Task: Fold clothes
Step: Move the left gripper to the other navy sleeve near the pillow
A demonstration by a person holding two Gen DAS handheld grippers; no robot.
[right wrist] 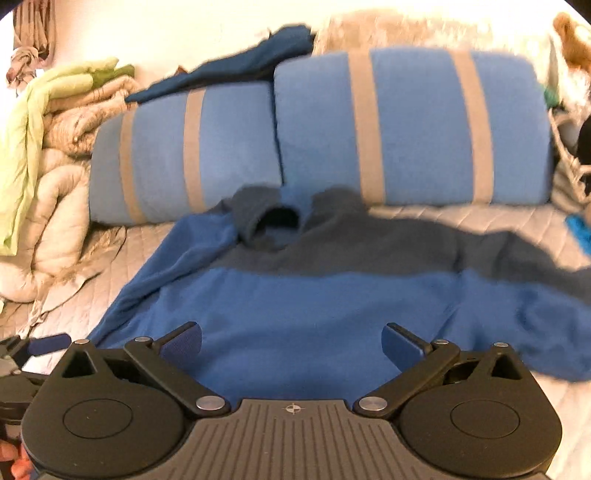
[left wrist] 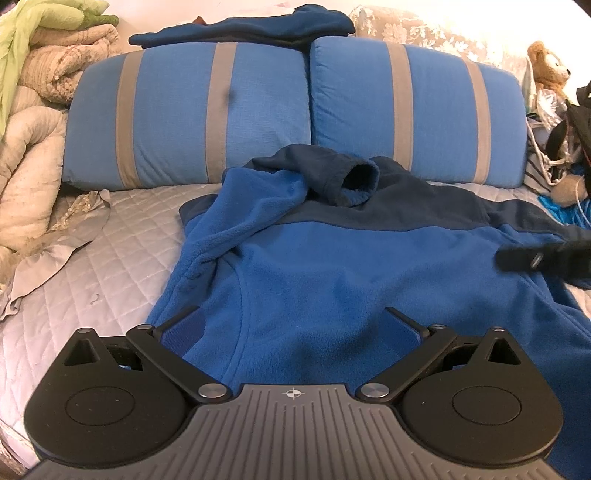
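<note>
A: Fleece (left wrist: 332,266), blue with a navy yoke, is laid out flat on the quilted bed (left wrist: 122,251), its upper part lying near the two striped blue pillows (left wrist: 192,110).

B: Is a sleeve seen folded over?

A: One navy cuff (left wrist: 360,181) is turned back across the upper part of the garment, its opening shown dark. In the right wrist view the other sleeve (right wrist: 524,310) is spread out toward the right.

B: How are the left tongs (left wrist: 291,328) held?

A: They are spread wide just above the blue cloth, nothing being pinched between the fingers (left wrist: 184,328).

B: And the right tongs (right wrist: 291,341)?

A: Likewise parted over the lower body of the fleece, with nothing gripped. That view is blurred. A dark tip of the right tongs is also seen at the right edge of the left wrist view, over the garment.

B: What else is seen?

A: Folded navy clothing (left wrist: 251,26) is stacked on top of the pillows, rumpled beige bedding (left wrist: 33,122) is piled at the left, and a teddy bear (left wrist: 546,66) is seen at the far right
</note>
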